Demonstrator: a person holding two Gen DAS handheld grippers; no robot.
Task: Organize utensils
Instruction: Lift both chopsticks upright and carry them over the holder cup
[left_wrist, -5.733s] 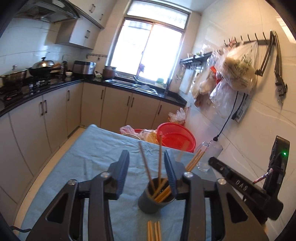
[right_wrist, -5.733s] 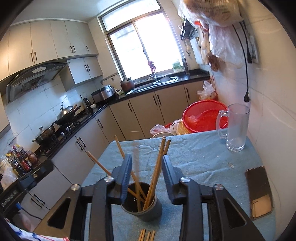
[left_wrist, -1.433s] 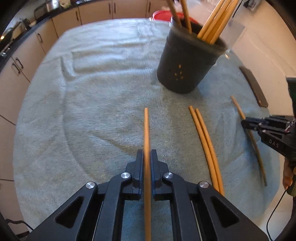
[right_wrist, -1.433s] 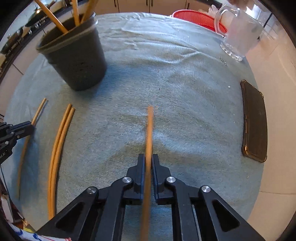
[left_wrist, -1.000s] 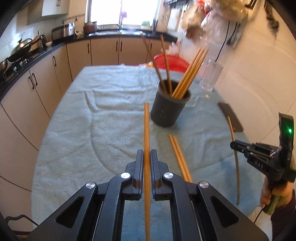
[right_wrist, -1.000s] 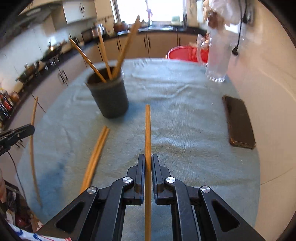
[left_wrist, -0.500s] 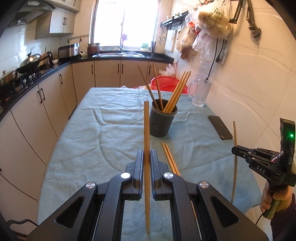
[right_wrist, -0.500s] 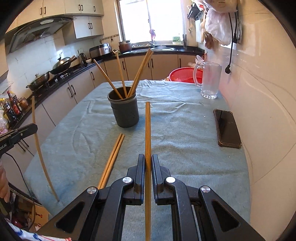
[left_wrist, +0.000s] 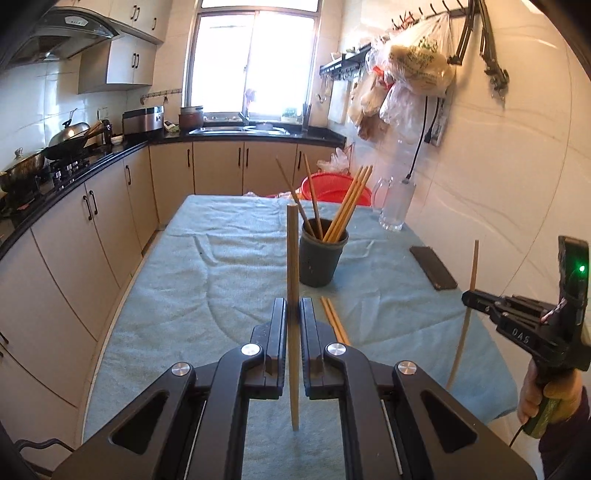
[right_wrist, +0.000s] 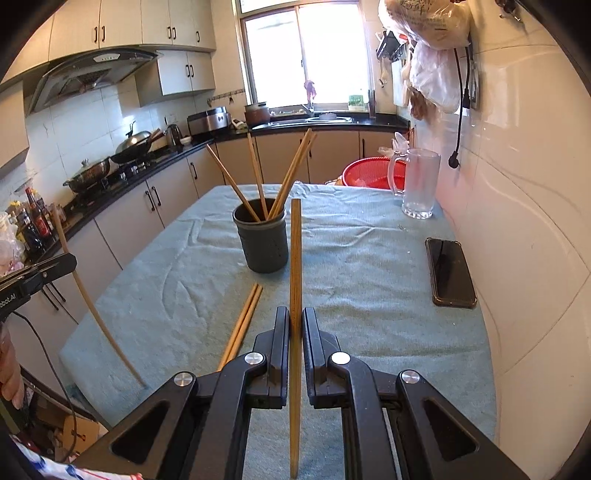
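Observation:
A dark grey utensil cup with several wooden chopsticks stands mid-table on the blue cloth. My left gripper is shut on one chopstick, held upright above the near table edge. My right gripper is shut on another chopstick, also upright; it shows at the right of the left wrist view. Two loose chopsticks lie together on the cloth in front of the cup.
A black phone lies near the right table edge by the wall. A glass mug and a red basket stand at the far end. Kitchen counters with pots run along the left.
Both grippers have lifted and drawn back from the cloth, each carrying a chopstick, and now tilt up level so the cup and kitchen are in view.

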